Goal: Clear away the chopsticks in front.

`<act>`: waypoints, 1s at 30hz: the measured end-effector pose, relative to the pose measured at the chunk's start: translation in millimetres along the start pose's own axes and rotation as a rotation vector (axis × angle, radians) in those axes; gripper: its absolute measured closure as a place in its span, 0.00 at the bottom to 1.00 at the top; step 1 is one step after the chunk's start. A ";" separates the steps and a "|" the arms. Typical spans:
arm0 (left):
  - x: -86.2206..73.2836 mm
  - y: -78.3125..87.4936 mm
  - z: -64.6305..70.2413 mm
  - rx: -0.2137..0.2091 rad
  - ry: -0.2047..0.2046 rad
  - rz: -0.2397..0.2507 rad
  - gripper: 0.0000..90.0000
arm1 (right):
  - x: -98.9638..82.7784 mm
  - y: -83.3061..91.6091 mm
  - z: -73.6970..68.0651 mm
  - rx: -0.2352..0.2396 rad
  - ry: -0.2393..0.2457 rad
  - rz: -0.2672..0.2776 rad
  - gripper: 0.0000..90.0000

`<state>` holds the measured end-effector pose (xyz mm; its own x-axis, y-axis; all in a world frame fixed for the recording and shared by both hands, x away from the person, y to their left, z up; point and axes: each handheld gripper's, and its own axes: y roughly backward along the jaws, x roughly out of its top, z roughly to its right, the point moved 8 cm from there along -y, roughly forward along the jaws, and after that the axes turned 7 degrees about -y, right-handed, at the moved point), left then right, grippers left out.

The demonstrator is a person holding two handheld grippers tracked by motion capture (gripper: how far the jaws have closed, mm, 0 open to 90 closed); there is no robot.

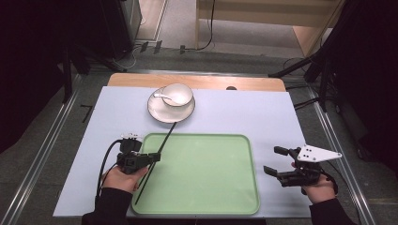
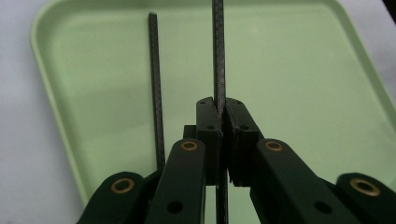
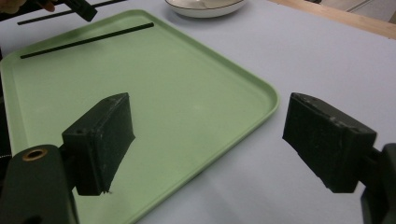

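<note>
**Left claw pinches one chopstick over the green tray**

Nearest the camera in the high view, two dark sleeves and hands come in from the bottom edge, each holding a claw. The left claw [image 1: 152, 158] sits at the left rim of the pale green rectangular plastic tray [image 1: 211, 206], its jaws closed tight on a thin black chopstick [image 1: 165, 138]. In the left gripper view [image 2: 219, 116] that held stick [image 2: 219, 56] runs straight up between the pressed jaws. In the high view it slants from the left claw toward the saucer. A second thin black chopstick [image 2: 156, 93] lies flat on the tray floor just beside the held one, near the tray's left wall; it also appears in the right gripper view [image 3: 88, 41].

The right claw [image 1: 274, 161] hovers over the light blue surface [image 1: 263, 112] just right of the tray, jaws spread wide and empty [image 3: 205, 140].

Beyond the tray, a white round ceramic saucer [image 1: 159, 114] carries a white bowl [image 1: 178, 93] with a white spoon [image 1: 164, 97] resting in it
</note>
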<state>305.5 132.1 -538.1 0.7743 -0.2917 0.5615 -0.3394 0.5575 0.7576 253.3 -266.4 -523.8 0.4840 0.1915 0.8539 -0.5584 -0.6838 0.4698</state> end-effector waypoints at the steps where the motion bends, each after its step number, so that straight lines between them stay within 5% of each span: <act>1: 0.0 0.0 0.0 0.000 0.000 0.000 0.96 | 0.0 0.0 0.0 0.000 0.000 0.000 0.18; 7: -14.8 -3.9 9.3 -0.008 0.022 0.000 0.96 | 0.4 0.1 -0.5 0.002 0.000 0.002 0.18; 18: -35.3 -19.0 12.3 0.040 0.023 -0.070 0.96 | 1.8 0.3 -0.9 0.003 0.005 0.008 0.19; 30: -36.5 -13.6 -8.0 0.104 0.091 -0.071 0.96 | 1.6 -0.1 -1.2 0.005 0.007 0.005 0.19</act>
<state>286.1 141.4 -571.5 0.8422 -0.2532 0.4760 -0.3314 0.4533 0.8275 253.4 -265.2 -522.3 0.4764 0.1927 0.8578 -0.5576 -0.6882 0.4643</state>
